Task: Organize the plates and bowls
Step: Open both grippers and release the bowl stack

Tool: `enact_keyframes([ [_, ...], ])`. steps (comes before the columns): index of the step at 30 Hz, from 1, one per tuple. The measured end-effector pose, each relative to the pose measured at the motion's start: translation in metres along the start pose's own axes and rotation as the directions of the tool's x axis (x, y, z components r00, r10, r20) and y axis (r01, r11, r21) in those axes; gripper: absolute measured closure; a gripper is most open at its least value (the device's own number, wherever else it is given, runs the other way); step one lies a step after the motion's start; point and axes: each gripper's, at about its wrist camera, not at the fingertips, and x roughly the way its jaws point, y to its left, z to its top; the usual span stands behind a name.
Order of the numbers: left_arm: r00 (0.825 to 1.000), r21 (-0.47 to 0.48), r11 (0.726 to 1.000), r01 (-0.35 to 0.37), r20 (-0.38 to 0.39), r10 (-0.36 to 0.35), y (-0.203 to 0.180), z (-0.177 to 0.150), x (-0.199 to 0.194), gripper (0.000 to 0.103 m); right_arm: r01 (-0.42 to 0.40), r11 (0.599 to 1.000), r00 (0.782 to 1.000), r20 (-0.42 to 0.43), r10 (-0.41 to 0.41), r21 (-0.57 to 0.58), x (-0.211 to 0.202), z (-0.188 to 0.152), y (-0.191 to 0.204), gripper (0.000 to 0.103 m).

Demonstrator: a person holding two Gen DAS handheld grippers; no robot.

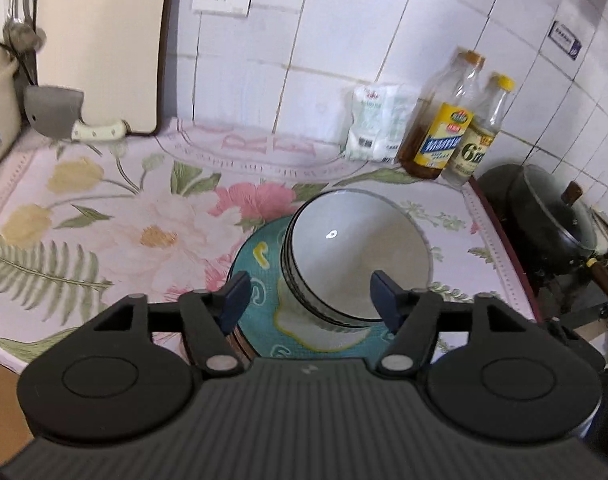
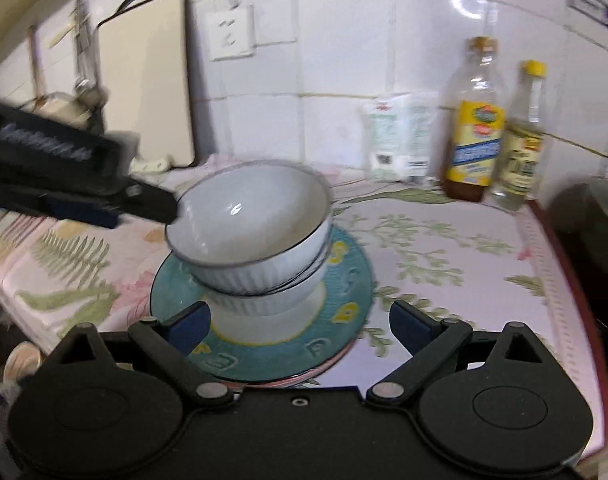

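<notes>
Between the spread left tongs (image 1: 310,300) sit stacked bowls (image 1: 356,256) on plates (image 1: 260,280).

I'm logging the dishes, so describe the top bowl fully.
The top bowl is white and glossy, ceramic by its look, with a thin dark rim line and ribbed outer wall. It is empty, tilted, and nested in a stack of like bowls on the teal plate. The left gripper reaches its rim; whether it touches is unclear.

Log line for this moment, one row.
bowl stack on teal plate | left gripper open, over bowls | right gripper open, near plate
</notes>
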Motion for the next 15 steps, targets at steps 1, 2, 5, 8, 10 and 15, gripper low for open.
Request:
enact_keyframes([
  [1,1.0,0.01,1.0,0.004,0.01,-0.005,-0.002,0.002,-0.008,0.027,0.033,0.999,0.999,0.01,-0.034,0.02,-0.007,0.003,0.0,0.001],
  [2,1.0,0.022,1.0,0.005,0.024,-0.005,-0.005,0.004,-0.018,0.025,0.071,0.997,0.997,0.022,-0.072,0.033,-0.014,0.006,0.001,0.001],
  [5,0.999,0.055,0.998,-0.012,0.049,0.009,-0.011,0.007,-0.043,0.014,0.145,0.989,0.988,0.05,-0.147,0.041,-0.034,0.015,0.003,0.001],
  [8,0.996,0.062,0.995,-0.078,0.055,0.074,-0.015,0.008,-0.061,0.007,0.162,0.985,0.985,0.054,-0.165,0.052,-0.055,0.022,-0.002,0.001],
  [10,0.992,0.037,0.992,-0.123,0.028,0.122,-0.014,0.009,-0.071,0.007,0.146,0.988,0.987,0.06,-0.149,0.04,-0.068,0.027,-0.005,0.001],
  [15,0.989,0.051,0.988,-0.145,0.039,0.143,-0.01,0.006,-0.097,0.007,0.134,0.99,0.987,0.088,-0.137,0.041,-0.093,0.036,-0.009,0.001],
])
